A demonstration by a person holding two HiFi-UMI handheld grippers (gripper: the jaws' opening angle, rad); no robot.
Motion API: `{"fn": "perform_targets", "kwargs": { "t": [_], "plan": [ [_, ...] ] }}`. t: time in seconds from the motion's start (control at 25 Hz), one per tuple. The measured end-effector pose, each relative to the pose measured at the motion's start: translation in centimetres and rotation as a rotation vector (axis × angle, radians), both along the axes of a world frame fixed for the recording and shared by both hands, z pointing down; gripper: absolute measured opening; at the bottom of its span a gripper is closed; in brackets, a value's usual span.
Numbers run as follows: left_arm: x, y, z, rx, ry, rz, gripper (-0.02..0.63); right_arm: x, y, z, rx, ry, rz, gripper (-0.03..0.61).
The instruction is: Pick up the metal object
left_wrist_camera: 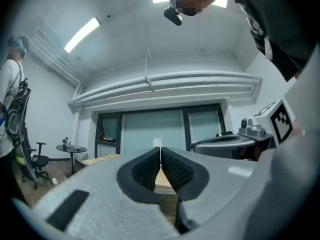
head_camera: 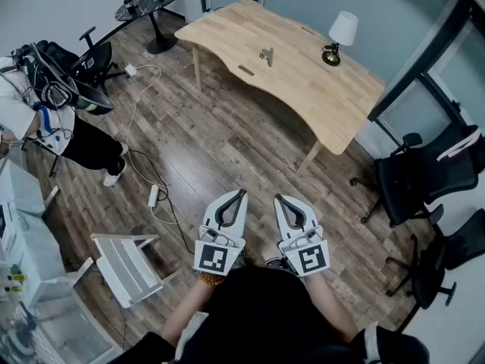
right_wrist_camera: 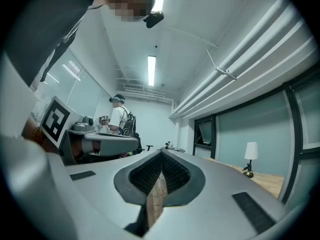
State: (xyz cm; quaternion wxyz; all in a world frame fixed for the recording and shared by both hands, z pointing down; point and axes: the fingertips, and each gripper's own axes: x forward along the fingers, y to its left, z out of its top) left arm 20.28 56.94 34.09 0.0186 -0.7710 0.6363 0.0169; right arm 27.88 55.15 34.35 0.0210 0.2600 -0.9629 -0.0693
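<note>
Far across the wood floor (head_camera: 227, 142), the pale surface (head_camera: 318, 89) bore the metal object (head_camera: 266, 56) near its middle, left of a white lamp (head_camera: 341, 32), while the left tool (head_camera: 239, 195) and right tool (head_camera: 280, 199) hung well short of it, both pinched together on nothing.

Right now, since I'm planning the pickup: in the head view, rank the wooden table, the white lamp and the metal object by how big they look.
1. wooden table, by far
2. white lamp
3. metal object, smallest
All sit similarly far, so the order holds.
</note>
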Motion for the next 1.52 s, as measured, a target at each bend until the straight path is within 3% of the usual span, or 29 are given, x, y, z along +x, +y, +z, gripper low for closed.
{"fn": "perform_targets", "kwargs": {
  "t": [0.28, 0.68, 1.16, 1.52],
  "plan": [
    [-4.4, 0.0, 0.3, 0.020, 0.009, 0.005, 0.023, -4.6, 0.4, 0.5, 0.014, 0.018, 0.013, 0.002],
    [-7.6, -3.3, 0.8, 0.023, -0.007, 0.007, 0.023, -6.8, -3.5, 1.7, -0.028, 0.027, 0.089, 0.002],
    [-8.9, -15.4, 0.0, 0.017, -0.048, 0.009, 0.023, -8.7, -16.3, 2.0, -0.061, -0.047, 0.110, 0.002],
    [-8.2, -25.2, -0.5, -0.006, -0.066, -0.005, 0.023, -8.5, -26.4, 2.5, -0.156, -0.083, 0.075, 0.002]
  ]
}}
